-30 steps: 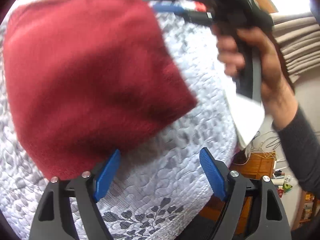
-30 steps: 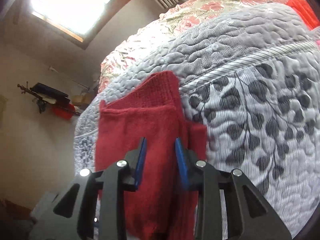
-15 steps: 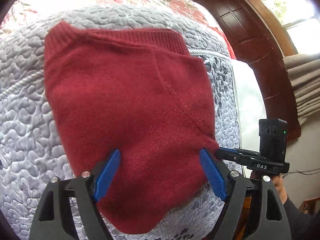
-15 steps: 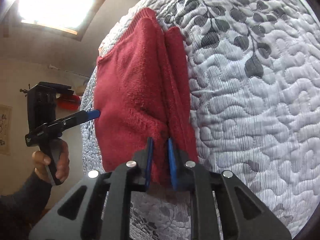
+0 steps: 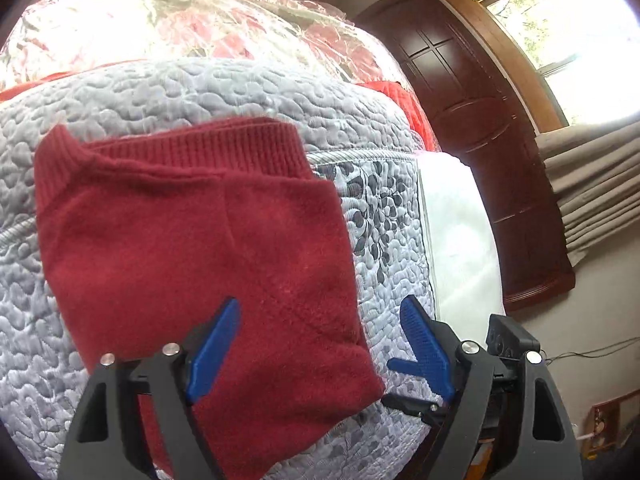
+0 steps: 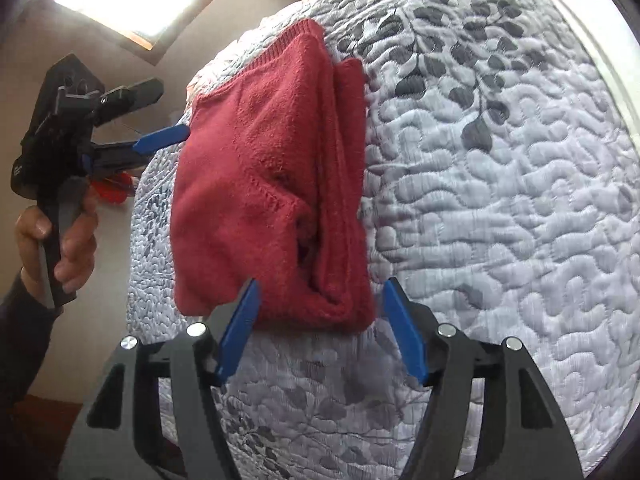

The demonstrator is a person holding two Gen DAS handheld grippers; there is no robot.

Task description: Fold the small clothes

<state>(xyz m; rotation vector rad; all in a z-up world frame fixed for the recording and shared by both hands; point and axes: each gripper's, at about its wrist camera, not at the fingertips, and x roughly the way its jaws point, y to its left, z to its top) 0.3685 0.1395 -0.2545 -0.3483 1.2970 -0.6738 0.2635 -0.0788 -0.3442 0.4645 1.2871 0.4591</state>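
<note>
A dark red knit garment [image 5: 192, 248] lies folded into a thick rectangle on the grey quilted bedspread [image 5: 200, 84], ribbed hem at its far edge. My left gripper [image 5: 320, 344] hovers open over its near right corner, with nothing between the pads. In the right wrist view the folded garment [image 6: 272, 184] shows its stacked layers. My right gripper [image 6: 322, 328] stands open just short of its near edge, touching nothing. To the garment's left, a hand holds the left gripper [image 6: 174, 110]. One blue finger [image 5: 402, 365] of the right gripper shows beside the garment's corner.
Plastic-wrapped floral bedding [image 5: 200, 28] is piled at the far side of the bed. An orange-red cloth [image 5: 404, 104] and a white sheet edge [image 5: 456, 232] lie to the right. Beyond stand a dark wooden door [image 5: 480, 120] and curtains [image 5: 592, 184]. A hand [image 6: 68, 240] grips the left handle.
My right gripper, shut on the garment's folded edge half a second ago, has opened and let go. The garment now rests flat. The left gripper has shifted toward the near right corner.
</note>
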